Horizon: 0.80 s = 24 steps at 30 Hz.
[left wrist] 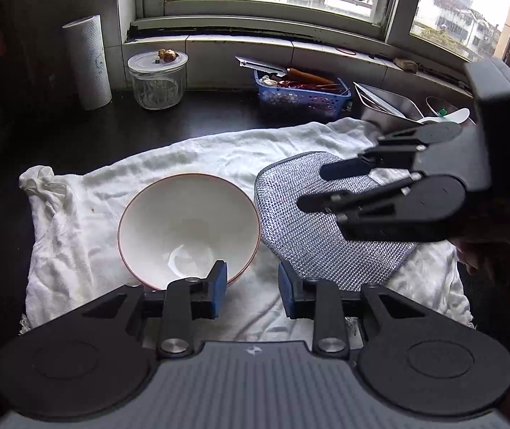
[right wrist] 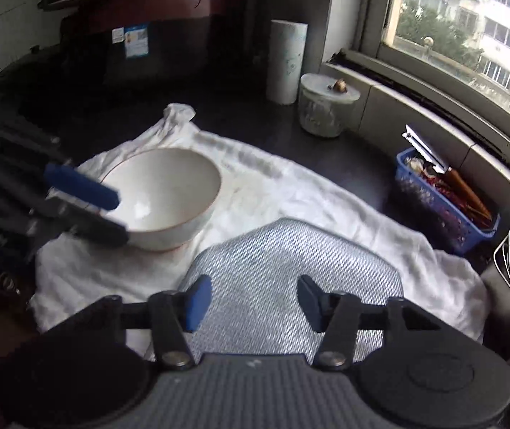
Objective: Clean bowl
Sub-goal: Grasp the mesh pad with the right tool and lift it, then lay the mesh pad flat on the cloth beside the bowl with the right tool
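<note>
A white bowl (left wrist: 183, 214) (right wrist: 169, 186) with a thin brown rim stands upright on a crumpled white towel (left wrist: 76, 232) (right wrist: 290, 186). To its right on the towel lies a silver mesh scrubbing cloth (left wrist: 326, 243) (right wrist: 255, 243), flat. My left gripper (left wrist: 253, 286) (right wrist: 117, 216) is at the bowl's near rim. One blue pad sits over the rim and the other outside the wall, with a gap of towel showing between them, so it is open. My right gripper (left wrist: 313, 187) (right wrist: 255, 300) hovers just over the mesh cloth, open, nothing between its pads.
Along the back of the dark counter stand a paper towel roll (left wrist: 88, 60), a lidded glass jar (left wrist: 156, 78), and a blue basket (left wrist: 301, 96) with a serrated knife on it. A metal tray (left wrist: 387, 103) lies at the right. A large dark pot (right wrist: 129, 35) stands at the far left.
</note>
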Tool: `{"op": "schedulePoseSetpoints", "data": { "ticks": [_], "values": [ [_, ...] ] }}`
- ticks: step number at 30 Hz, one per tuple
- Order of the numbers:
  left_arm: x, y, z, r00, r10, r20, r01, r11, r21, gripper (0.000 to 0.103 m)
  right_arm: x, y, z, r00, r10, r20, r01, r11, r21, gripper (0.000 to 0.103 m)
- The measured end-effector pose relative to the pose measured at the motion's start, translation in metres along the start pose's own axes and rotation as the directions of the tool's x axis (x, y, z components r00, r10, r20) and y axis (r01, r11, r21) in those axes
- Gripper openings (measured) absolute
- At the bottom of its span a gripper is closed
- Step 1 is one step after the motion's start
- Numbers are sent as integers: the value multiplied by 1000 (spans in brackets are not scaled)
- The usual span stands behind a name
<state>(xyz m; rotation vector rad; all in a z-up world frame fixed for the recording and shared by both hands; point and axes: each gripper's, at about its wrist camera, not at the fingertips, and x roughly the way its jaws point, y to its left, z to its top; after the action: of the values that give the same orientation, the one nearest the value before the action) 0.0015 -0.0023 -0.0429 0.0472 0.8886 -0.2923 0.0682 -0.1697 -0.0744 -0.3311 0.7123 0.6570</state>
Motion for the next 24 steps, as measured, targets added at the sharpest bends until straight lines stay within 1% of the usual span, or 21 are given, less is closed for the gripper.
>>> {"op": "schedulePoseSetpoints", "data": {
  "ticks": [2,3,5,7,10,13,14,15,16,17,18,21,24],
  "values": [
    [0,2,-1,1000,1,-4,-1,1000,-3,30,16,-4,10,1000,4,21,-5,999,37,42],
    [-1,4,-1,1000,2,-3,-2,1000,-7,30,24,-4,13,1000,10,14,-11,999,40,42],
    [-2,6,0,1000,4,3,-4,1000,-13,30,44,1,15,998,8,-66,-9,1000,-5,42],
    [-4,10,1,1000,7,11,-7,1000,-20,30,55,3,10,988,4,-152,-10,999,-39,41],
    [-2,15,1,1000,5,11,-4,999,-36,32,44,1,0,982,-8,-188,-7,997,-78,43],
    [0,17,3,1000,-5,13,6,999,-44,33,32,-9,-8,979,-11,-203,-6,997,-82,42],
    [0,17,4,1000,-7,14,8,999,-44,33,26,-11,-9,981,-13,-194,-4,996,-86,43],
    [0,17,4,1000,-8,12,8,999,-42,33,19,-10,-7,987,-16,-160,1,995,-96,45],
    [1,18,5,1000,-7,10,8,999,-39,33,12,-7,-4,991,-12,-134,-2,994,-107,52],
    [1,18,6,1000,-6,9,7,999,-37,33,8,-3,0,992,-1,-124,-15,992,-124,58],
    [1,18,6,1000,-6,8,6,999,-36,33,7,2,3,992,4,-124,-22,989,-147,62],
    [0,21,6,1000,-5,11,5,999,-41,34,9,34,8,993,10,-117,-44,955,-294,62],
    [-2,25,5,1000,1,14,0,999,-54,34,22,57,5,991,-9,-131,-41,925,-377,63]
  ]
}}
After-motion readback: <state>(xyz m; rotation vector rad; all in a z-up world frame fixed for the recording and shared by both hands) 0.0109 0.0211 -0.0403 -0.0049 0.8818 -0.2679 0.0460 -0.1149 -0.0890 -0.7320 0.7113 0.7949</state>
